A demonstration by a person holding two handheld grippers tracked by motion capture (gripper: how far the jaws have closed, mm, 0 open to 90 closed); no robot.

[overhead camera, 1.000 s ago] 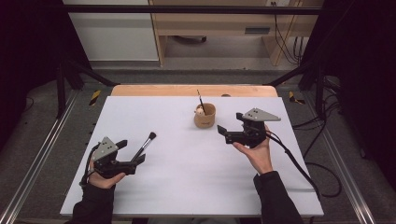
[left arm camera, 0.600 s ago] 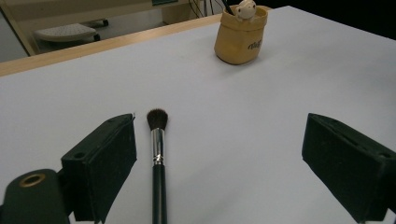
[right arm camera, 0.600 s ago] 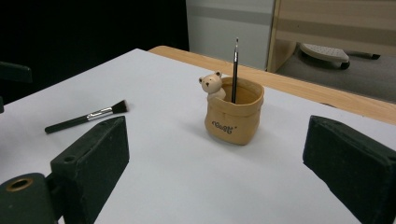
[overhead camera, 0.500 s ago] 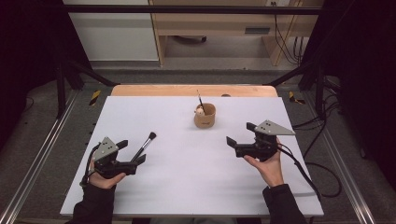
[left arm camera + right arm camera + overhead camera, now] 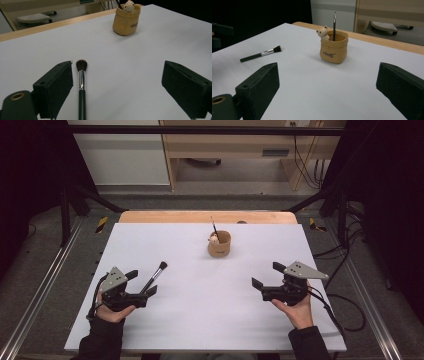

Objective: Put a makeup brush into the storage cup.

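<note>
High view first: the white table (image 5: pixel 200 320) takes up the middle of the frame, and a small tan holder (image 5: pixel 219 244) with a thin black brush (image 5: pixel 214 226) standing in it sits just above centre. At lower left the left gripper (image 5: pixel 142 286) rests in a hand, jaws apart, with a black makeup brush (image 5: pixel 154 277) lying on the table between them, its bristles pointing to the upper right. At lower right the right gripper (image 5: pixel 265 275) is held in the other hand, its jaws having just been opening and now spread wide with nothing between them, well apart from the holder. Left gripper view: the two black jaws stand apart at the lower corners; the makeup brush (image 5: pixel 81 85) lies flat just beside the jaw at lower left, not pinched, and the holder (image 5: pixel 126 20) sits at the upper centre. Right gripper view: the jaws stand wide at the bottom, the holder (image 5: pixel 333 47) stands at centre, with the thin brush (image 5: pixel 334 25) upright inside, and the makeup brush (image 5: pixel 260 54) lies at the left.
</note>
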